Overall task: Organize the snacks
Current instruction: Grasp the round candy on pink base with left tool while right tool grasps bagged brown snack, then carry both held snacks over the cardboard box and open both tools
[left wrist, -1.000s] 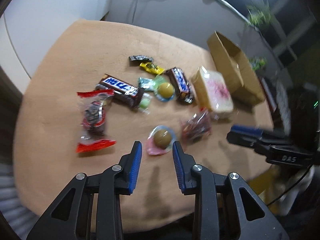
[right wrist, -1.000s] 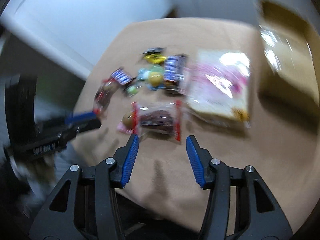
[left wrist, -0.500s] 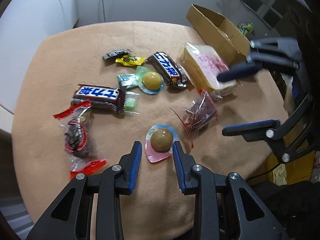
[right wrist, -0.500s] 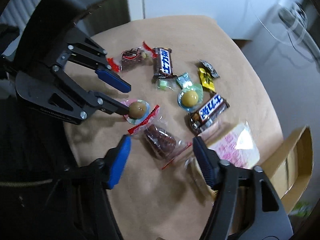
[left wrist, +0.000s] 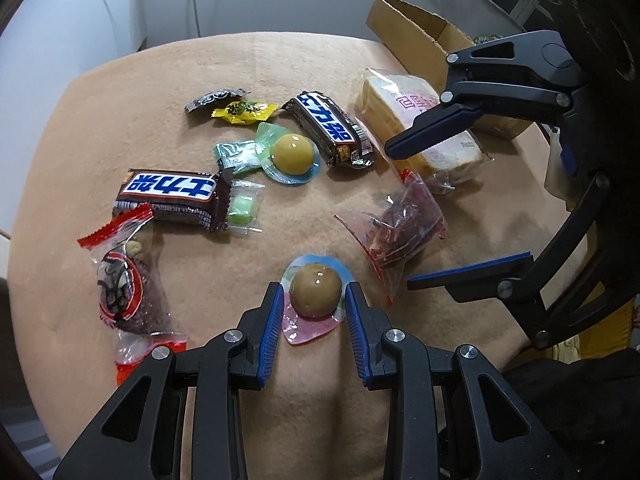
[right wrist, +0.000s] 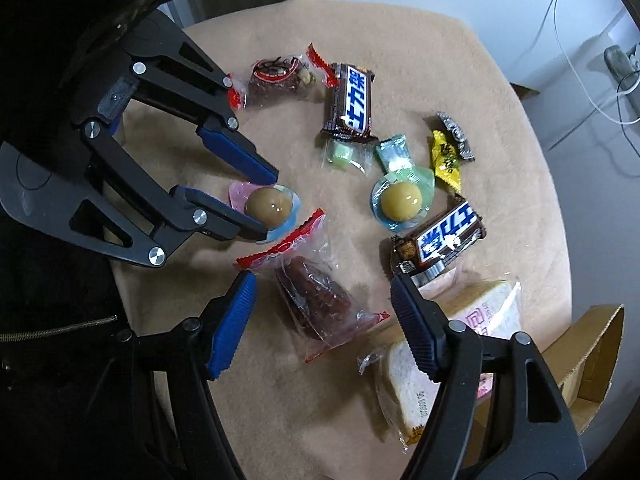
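Left and right wrist views, snacks spread on the tan tabletop. I have my left claw lowered steeply over the nearer jelly cup, the one with the pink and blue rim. Its blue pads stand narrowly apart on either side of the brown dome, so close that I cannot tell whether they press it. The cup lies flat on the tabletop, not lifted. I straddle the dome rather than the thin foil rim because, in my judgement, the dome gives the pads something firm to bear on.

My right claw has just been opening and now stands wide and empty above the red-edged bag of dark dried fruit; the bag lies between the pads but neither touches it. The wide setting suits the bag's bulk.

The cardboard box sits open at the tabletop's far edge beside the wrapped bread, presumably the place for sorted items. The second jelly cup, two chocolate bars and small sweets lie untouched in the middle.
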`<state>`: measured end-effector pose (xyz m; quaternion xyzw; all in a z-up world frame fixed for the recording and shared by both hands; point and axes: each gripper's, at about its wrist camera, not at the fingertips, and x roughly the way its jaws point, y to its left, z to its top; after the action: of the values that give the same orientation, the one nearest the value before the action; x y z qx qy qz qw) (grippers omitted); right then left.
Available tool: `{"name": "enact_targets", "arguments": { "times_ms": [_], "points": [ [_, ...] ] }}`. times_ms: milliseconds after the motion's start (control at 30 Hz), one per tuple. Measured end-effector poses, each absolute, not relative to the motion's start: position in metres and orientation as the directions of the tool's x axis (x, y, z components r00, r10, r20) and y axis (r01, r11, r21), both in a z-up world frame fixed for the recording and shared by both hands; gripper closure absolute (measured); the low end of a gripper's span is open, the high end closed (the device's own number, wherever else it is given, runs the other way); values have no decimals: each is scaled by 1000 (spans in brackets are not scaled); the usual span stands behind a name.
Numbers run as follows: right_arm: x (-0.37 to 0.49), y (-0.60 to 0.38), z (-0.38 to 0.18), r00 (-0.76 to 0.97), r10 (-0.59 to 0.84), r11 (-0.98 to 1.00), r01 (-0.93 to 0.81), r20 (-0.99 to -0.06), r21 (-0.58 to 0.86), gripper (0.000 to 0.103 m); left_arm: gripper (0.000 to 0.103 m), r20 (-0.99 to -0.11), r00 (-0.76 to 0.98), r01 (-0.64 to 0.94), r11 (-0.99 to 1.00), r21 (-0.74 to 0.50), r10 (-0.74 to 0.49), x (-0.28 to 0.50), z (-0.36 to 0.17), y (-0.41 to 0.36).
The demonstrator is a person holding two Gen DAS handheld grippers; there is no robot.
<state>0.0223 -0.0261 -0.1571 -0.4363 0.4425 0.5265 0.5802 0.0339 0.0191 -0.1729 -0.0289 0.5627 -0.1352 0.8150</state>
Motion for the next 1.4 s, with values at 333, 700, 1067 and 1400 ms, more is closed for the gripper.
{"name": "enact_targets", "arguments": {
  "times_ms": [333, 700, 1067, 1400],
  "points": [
    [19, -21, -174, -16, 221, 112, -993, -975, 41, 41, 79, -902, 347, 195, 961, -197, -256, 34, -177, 16],
    [31, -34, -177, -75, 240, 193, -973, -968, 123, 68, 80, -894, 362, 195, 960, -203, -263, 24, -176, 22],
    [30, -46, -173, -92, 322, 304, -932, -942, 195, 70, 80, -890, 372, 158, 963, -219, -263, 19, -173, 31],
    [38, -77, -123, -43, 445, 419, -873, -894, 250, 70, 80, -863, 430, 112, 964, -240, -265, 16, -138, 47]
  ]
}}
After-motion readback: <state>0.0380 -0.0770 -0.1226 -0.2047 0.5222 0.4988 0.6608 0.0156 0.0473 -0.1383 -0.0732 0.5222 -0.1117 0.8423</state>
